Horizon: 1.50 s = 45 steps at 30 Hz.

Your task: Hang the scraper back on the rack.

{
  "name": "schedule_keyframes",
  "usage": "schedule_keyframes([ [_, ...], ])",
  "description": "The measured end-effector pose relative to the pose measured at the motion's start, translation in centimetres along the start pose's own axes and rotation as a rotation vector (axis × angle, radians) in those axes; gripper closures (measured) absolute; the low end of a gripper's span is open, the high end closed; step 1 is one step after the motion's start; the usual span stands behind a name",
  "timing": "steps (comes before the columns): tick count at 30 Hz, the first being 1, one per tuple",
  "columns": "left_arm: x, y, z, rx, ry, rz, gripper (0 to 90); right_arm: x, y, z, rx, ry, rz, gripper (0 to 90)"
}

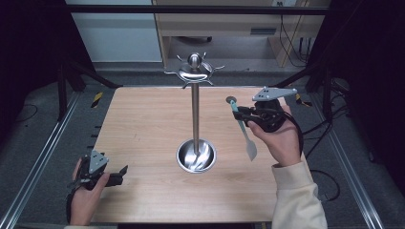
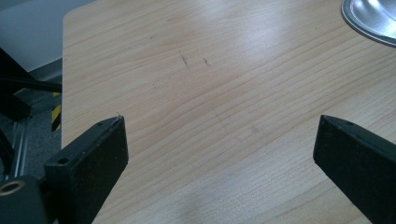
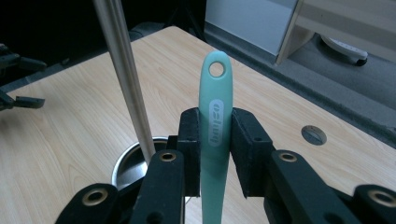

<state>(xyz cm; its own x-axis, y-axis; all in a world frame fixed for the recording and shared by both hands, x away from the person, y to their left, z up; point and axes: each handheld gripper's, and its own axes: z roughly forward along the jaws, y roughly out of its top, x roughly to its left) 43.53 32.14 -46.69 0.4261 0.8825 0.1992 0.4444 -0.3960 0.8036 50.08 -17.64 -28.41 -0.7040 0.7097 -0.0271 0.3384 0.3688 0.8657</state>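
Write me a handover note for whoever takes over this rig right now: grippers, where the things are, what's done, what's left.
Right gripper: shut on the mint green spatula, clamped on its handle, lifted off the table. The hole end of the handle points up and away; the blade hangs toward the person.
Left gripper: open, empty, low over the near left part of the table.
Metal stand: upright mid-table, round base, hooks around its top; nothing hangs on them.
Done: spatula picked up.
Left, most likely: bring the handle's hole up to one of the hooks, hang the spatula and let go. The left gripper is free to steady the stand.
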Motion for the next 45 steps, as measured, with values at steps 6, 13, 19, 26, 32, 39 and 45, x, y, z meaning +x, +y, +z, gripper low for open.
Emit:
schedule_keyframes([
  [6,0.2,0.0,0.0,-0.005,0.004,-0.001,2.9,1.0,0.4,-0.6,-0.045,0.001,0.002,74.2],
  [13,0.2,0.1,-0.1,-0.004,0.009,0.001,2.7,2.1,0.7,-1.4,-0.1,-0.005,0.005,74.3],
  [19,0.2,0.1,0.0,-0.006,0.01,0.0,2.7,3.0,1.3,-2.2,-0.147,-0.015,-0.008,74.2],
  [26,0.0,0.2,-0.1,-0.019,-0.003,0.009,2.6,3.5,1.8,-3.2,-0.197,-0.011,-0.015,74.2],
  [32,0.0,0.1,0.0,-0.007,0.001,0.009,2.6,4.0,2.2,-3.8,-0.227,-0.01,-0.021,74.2],
  [39,0.0,0.1,0.0,-0.003,0.001,0.009,2.6,4.6,2.5,-4.1,-0.273,0.005,-0.035,74.2],
  [45,0.2,0.0,0.0,0.0,0.007,0.005,2.6,5.1,2.9,-4.3,-0.293,0.013,-0.034,74.2],
])
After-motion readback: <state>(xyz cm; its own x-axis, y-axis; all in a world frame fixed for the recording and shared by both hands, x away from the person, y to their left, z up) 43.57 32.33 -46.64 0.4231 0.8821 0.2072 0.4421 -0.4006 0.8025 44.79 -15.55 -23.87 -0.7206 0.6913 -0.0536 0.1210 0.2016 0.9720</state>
